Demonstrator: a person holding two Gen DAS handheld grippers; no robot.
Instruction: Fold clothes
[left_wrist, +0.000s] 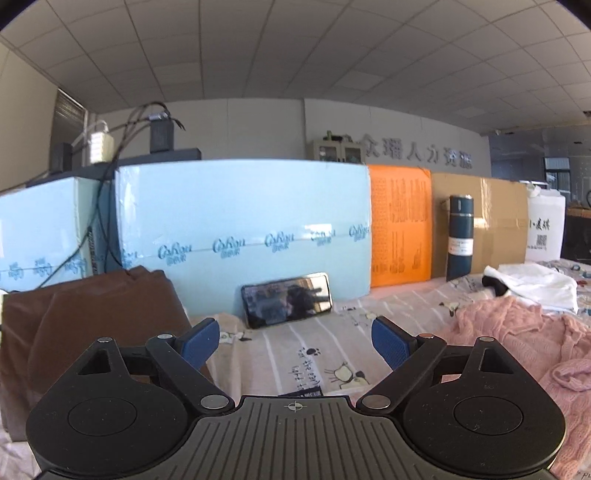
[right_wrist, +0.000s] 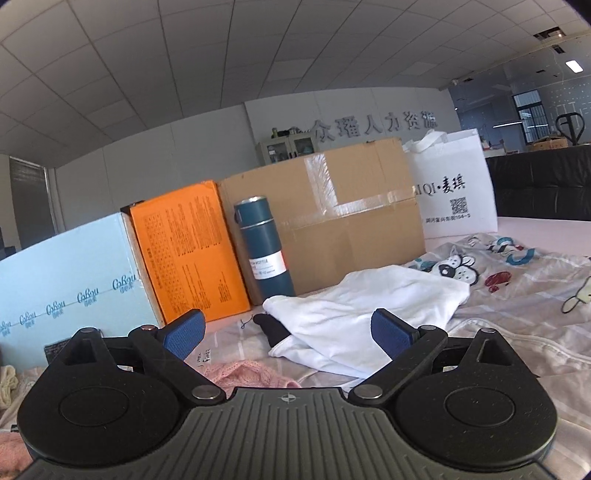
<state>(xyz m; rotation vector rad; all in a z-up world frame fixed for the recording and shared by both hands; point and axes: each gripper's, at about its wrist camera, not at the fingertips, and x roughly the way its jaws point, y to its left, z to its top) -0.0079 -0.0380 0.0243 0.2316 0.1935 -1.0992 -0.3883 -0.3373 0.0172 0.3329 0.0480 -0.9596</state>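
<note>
A pink knitted sweater (left_wrist: 517, 343) lies crumpled on the patterned bedsheet (left_wrist: 295, 354), right of my left gripper (left_wrist: 295, 341), which is open and empty above the sheet. A folded brown garment (left_wrist: 92, 325) lies at its left. A white garment (right_wrist: 362, 314) with a black part (right_wrist: 271, 328) lies loosely ahead of my right gripper (right_wrist: 288, 334), which is open and empty. The pink sweater (right_wrist: 251, 373) also shows just under the right gripper. The white garment also shows far right in the left wrist view (left_wrist: 535, 288).
A phone (left_wrist: 287, 300) leans on a light blue foam box (left_wrist: 243, 225). An orange box (right_wrist: 188, 254), a teal flask (right_wrist: 264, 247), a cardboard box (right_wrist: 332, 214) and a white bag (right_wrist: 454, 192) line the back.
</note>
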